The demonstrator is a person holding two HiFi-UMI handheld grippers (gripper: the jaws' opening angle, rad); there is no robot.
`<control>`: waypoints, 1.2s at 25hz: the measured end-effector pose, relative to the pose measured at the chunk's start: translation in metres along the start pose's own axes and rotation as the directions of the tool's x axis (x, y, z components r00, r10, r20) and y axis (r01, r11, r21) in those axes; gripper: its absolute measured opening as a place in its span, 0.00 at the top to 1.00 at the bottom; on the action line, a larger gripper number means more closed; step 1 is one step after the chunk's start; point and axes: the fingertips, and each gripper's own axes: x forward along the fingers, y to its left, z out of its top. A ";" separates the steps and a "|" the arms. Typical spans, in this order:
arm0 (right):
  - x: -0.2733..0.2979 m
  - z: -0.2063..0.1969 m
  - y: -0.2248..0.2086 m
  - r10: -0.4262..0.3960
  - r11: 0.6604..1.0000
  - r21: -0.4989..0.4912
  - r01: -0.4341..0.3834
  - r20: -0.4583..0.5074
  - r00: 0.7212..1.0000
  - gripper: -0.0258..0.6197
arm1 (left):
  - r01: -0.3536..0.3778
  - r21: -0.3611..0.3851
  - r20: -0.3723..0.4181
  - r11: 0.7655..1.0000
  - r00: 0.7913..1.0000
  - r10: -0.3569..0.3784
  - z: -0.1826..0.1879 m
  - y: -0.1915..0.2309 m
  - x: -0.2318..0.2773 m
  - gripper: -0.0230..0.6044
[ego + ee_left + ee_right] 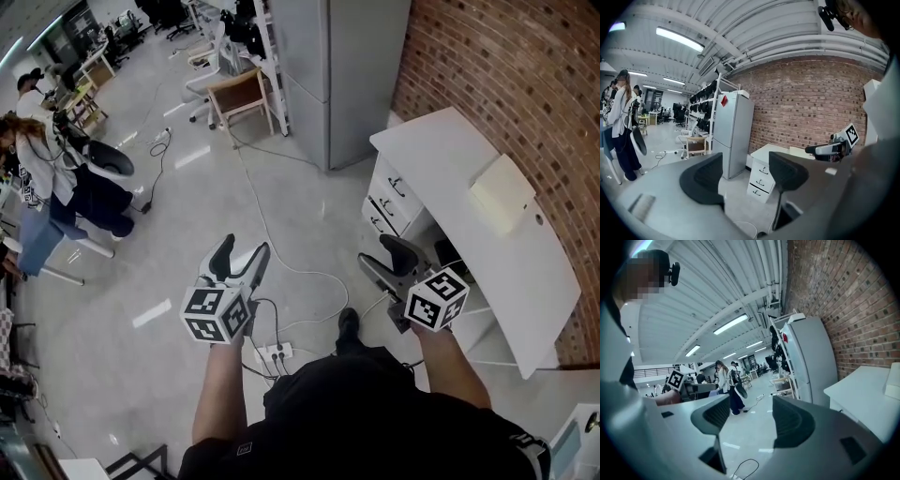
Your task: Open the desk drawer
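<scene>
Desk drawers (388, 202) sat shut in the end of the white desk (469, 178) by the brick wall (487, 66), apart from the left gripper (242, 249) and right gripper (377, 251), both spread wide, empty.

Shirt (375, 412): was black, short-sleeved.
Shoe (348, 323): was black.
Left gripper (244, 247): carried a black-and-white marker cube.
Right gripper (373, 250): carried the same.

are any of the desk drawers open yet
No, all three drawers of the white desk sit flush and shut in the head view.
</scene>
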 end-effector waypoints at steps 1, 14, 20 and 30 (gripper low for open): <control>0.005 0.003 -0.012 0.002 1.000 0.005 -0.002 0.002 1.000 0.56 | -0.002 0.004 -0.004 1.000 1.000 0.002 0.004 0.002 0.013 0.49; 0.040 0.046 -0.134 0.033 0.998 0.058 -0.036 0.062 0.998 0.56 | -0.013 0.010 -0.038 1.000 0.999 0.013 0.050 -0.012 0.122 0.49; 0.039 0.041 -0.166 0.002 0.997 0.081 -0.007 0.066 0.998 0.56 | 0.034 0.031 -0.058 0.999 0.998 -0.032 0.055 -0.025 0.160 0.49; 0.067 0.037 -0.210 -0.114 0.990 0.090 0.112 0.017 0.993 0.56 | 0.154 -0.052 -0.086 0.987 0.984 -0.158 0.043 0.012 0.233 0.50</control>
